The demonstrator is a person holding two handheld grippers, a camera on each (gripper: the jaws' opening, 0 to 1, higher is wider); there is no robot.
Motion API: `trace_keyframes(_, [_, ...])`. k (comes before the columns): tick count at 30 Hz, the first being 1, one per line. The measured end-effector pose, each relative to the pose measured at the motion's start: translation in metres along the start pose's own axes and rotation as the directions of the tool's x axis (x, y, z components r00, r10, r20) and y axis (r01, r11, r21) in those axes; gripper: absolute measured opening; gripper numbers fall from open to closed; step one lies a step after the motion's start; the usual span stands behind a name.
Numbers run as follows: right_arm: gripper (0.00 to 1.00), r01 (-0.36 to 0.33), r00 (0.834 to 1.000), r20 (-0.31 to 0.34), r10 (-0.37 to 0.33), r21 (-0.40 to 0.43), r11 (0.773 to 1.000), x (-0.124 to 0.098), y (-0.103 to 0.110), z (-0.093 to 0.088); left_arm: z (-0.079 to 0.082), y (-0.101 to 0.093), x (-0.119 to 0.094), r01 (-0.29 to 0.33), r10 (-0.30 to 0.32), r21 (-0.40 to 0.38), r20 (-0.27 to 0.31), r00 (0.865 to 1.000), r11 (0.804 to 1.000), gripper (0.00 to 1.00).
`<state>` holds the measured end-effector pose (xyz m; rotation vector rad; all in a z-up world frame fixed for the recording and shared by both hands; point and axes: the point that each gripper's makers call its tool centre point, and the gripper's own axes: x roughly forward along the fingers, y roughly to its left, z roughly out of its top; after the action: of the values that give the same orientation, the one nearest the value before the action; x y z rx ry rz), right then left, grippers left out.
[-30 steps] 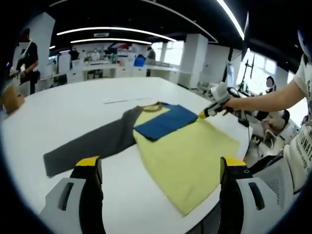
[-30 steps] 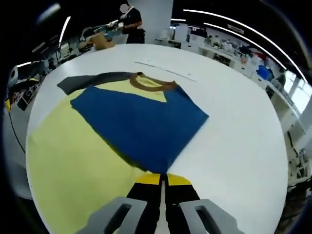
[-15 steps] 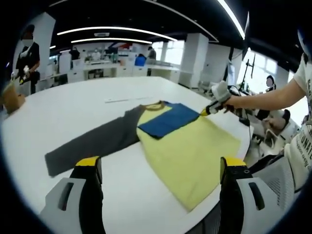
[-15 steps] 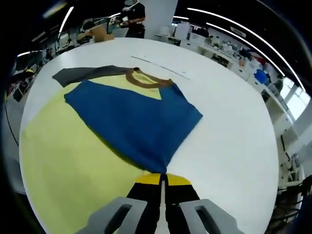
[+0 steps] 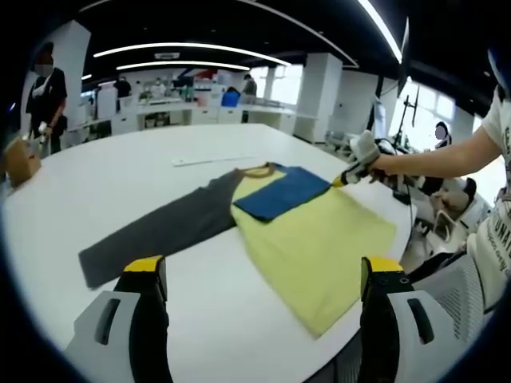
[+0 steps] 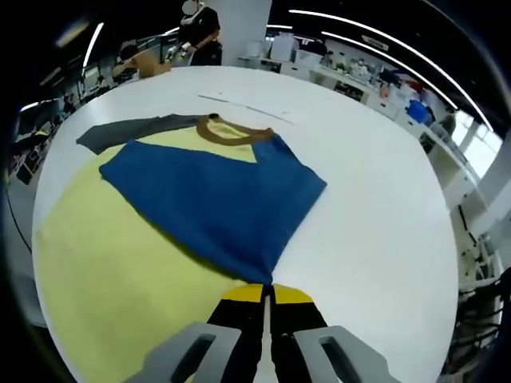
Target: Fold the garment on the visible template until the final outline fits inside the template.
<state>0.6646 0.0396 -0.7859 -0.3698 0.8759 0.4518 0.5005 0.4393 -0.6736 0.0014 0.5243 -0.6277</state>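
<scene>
A long-sleeved shirt lies on the white table (image 5: 120, 175): yellow body (image 5: 319, 251), brown collar (image 6: 227, 132), grey sleeve (image 5: 164, 231) stretched out flat. Its blue sleeve (image 6: 215, 199) is folded across the chest. My right gripper (image 6: 266, 294) is shut on the tip of that blue sleeve; from the left gripper view it (image 5: 345, 177) sits at the shirt's far edge, held by a person's hand. My left gripper (image 5: 259, 275) is open, its jaws wide apart above the near table edge, short of the shirt.
A thin pale strip (image 5: 204, 160) lies on the table beyond the collar. A person (image 5: 46, 100) stands at the far end beside a brown box (image 5: 17, 158). Desks and chairs ring the table. A person's arm (image 5: 435, 163) reaches in from the right.
The right gripper has pulled the blue sleeve tip a little outward, away from the grey sleeve, and the shirt has slid slightly with it. The left gripper stays open in place.
</scene>
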Motion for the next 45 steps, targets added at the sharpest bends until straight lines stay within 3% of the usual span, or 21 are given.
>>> trace_keyframes(5, [0.00, -0.006, 1.000, 0.004, 0.006, 0.033, 0.999, -0.001, -0.002, -0.001, -0.001, 0.000, -0.001, -0.004, 0.004, 0.001, -0.002, 1.000, 1.000, 0.98])
trace_keyframes(11, [0.00, -0.058, 0.996, 0.077, 0.044, 0.187, 0.981, -0.015, 0.011, 0.009, -0.001, 0.005, 0.000, -0.017, 0.017, -0.004, 0.002, 1.000, 1.000, 0.99])
trace_keyframes(15, [0.19, -0.097, 0.990, 0.127, 0.066, 0.253, 0.963, -0.023, 0.015, 0.014, 0.000, 0.008, 0.001, -0.023, 0.023, 0.000, 0.006, 1.000, 1.000, 0.99])
trace_keyframes(21, [0.48, -0.193, 0.965, 0.224, 0.134, 0.265, 0.945, -0.040, 0.026, 0.031, 0.002, 0.013, 0.000, -0.040, 0.040, 0.005, 0.014, 0.999, 0.999, 0.99])
trace_keyframes(27, [0.76, -0.250, 0.936, 0.301, 0.184, 0.198, 0.948, -0.062, 0.044, 0.044, 0.004, 0.022, -0.002, -0.066, 0.066, 0.001, 0.018, 0.998, 0.998, 0.99])
trace_keyframes(33, [0.99, -0.317, 0.892, 0.371, 0.259, 0.104, 0.943, -0.089, 0.068, 0.054, 0.007, 0.043, -0.003, -0.121, 0.121, -0.012, 0.032, 0.992, 0.993, 0.99])
trace_keyframes(34, [0.99, -0.345, 0.876, 0.386, 0.290, 0.079, 0.935, -0.096, 0.075, 0.056, 0.008, 0.046, -0.004, -0.129, 0.129, -0.015, 0.034, 0.991, 0.992, 0.99])
trace_keyframes(45, [0.99, -0.375, 0.837, 0.440, 0.324, 0.031, 0.927, -0.130, 0.099, 0.056, 0.005, 0.088, -0.006, -0.240, 0.241, -0.038, 0.022, 0.970, 0.970, 0.99])
